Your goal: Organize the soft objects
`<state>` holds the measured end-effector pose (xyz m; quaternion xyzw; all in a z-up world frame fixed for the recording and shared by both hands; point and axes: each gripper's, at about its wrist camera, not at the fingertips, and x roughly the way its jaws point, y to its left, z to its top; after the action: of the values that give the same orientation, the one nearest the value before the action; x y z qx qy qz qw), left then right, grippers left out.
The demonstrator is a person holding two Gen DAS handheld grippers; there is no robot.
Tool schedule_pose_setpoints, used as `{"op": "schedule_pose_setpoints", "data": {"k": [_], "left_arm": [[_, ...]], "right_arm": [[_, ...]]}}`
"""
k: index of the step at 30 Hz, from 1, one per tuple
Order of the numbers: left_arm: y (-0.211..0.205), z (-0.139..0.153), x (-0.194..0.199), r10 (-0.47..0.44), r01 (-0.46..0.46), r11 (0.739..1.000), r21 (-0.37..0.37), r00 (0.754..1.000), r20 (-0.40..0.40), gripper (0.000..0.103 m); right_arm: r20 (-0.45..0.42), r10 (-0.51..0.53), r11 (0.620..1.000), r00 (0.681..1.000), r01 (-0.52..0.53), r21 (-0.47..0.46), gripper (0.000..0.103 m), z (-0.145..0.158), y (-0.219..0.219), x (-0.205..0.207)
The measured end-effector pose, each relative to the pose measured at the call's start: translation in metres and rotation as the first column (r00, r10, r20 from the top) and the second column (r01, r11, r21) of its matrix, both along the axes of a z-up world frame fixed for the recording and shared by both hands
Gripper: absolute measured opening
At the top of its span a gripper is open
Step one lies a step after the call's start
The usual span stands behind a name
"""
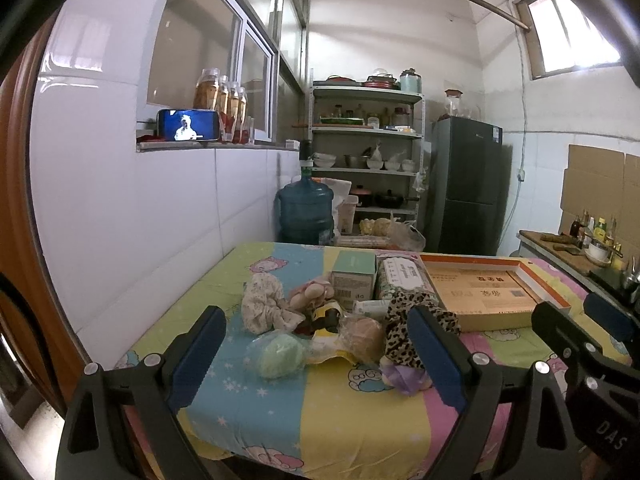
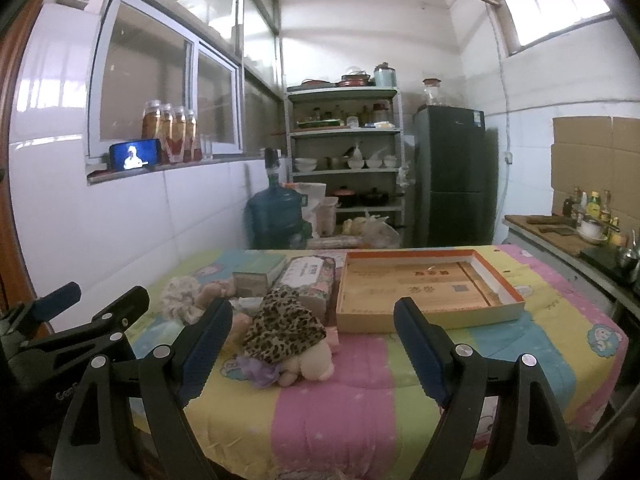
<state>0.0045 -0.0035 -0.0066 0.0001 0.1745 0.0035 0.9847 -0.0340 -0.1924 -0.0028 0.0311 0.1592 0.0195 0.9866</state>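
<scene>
A heap of soft things lies on the striped quilt point(image 1: 352, 412): a floral cloth point(image 1: 260, 300), a green ball in clear wrap point(image 1: 280, 356), a pale pink ball point(image 1: 362, 334), a bee toy point(image 1: 326, 316) and a leopard-print plush point(image 1: 404, 332) point(image 2: 282, 326) with a purple frill point(image 2: 256, 372). A shallow orange-rimmed cardboard box point(image 2: 424, 288) point(image 1: 486, 292) sits behind and to the right. My left gripper point(image 1: 316, 352) is open, held in front of the heap. My right gripper point(image 2: 312, 344) is open, hanging before the leopard plush and the box.
A green carton point(image 1: 354, 276) and a floral packet point(image 1: 402, 280) stand behind the heap. A white tiled wall runs along the left. Beyond the table are a water jug point(image 1: 306, 212), a shelf point(image 1: 366, 160) and a fridge point(image 1: 466, 184). A counter point(image 2: 568, 240) lies at right.
</scene>
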Motion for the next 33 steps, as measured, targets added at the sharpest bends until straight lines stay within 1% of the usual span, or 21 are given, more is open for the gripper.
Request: {"op": "schedule_pose_setpoints", "data": {"k": [12,16,19,22,24,28,30,33], "left_arm": [[0.010,-0.005,0.000,0.015,-0.015,0.999,-0.028,1.000,-0.005,0.093],[0.019,-0.009,0.002,0.005,-0.005,0.999,-0.037,1.000,-0.007,0.093],[0.029,-0.014,0.004,-0.012,0.011,0.998,-0.055,1.000,-0.013,0.093],[0.042,-0.020,0.009,-0.021,0.019,0.997,-0.075,0.999,-0.027,0.093],[0.052,-0.028,0.016,-0.031,0.027,0.995,-0.101,0.998,-0.046,0.093],[0.068,-0.045,0.035,-0.059,0.046,0.988,-0.146,0.995,-0.082,0.093],[0.072,-0.052,0.046,-0.069,0.055,0.988,-0.142,0.993,-0.092,0.093],[0.081,-0.065,0.065,-0.110,0.098,0.988,-0.123,0.989,-0.095,0.091]], "right_arm": [[-0.014,0.033,0.999,0.999,-0.033,0.014,0.084,-0.005,-0.001,0.003],[-0.017,0.076,0.997,0.997,-0.075,0.022,0.084,-0.012,0.001,0.007],[0.011,0.119,0.993,0.993,-0.119,0.016,0.084,-0.018,0.006,0.007],[0.034,0.120,0.993,0.992,-0.119,-0.023,0.084,-0.024,0.012,0.009],[0.017,0.122,0.992,0.992,-0.122,-0.031,0.084,-0.029,0.014,0.016],[-0.039,0.133,0.991,0.990,-0.133,-0.007,0.084,-0.039,0.011,0.034],[-0.061,0.132,0.991,0.989,-0.133,-0.002,0.084,-0.045,0.010,0.042],[-0.079,0.130,0.992,0.988,-0.129,0.011,0.084,-0.053,0.008,0.051]]}}
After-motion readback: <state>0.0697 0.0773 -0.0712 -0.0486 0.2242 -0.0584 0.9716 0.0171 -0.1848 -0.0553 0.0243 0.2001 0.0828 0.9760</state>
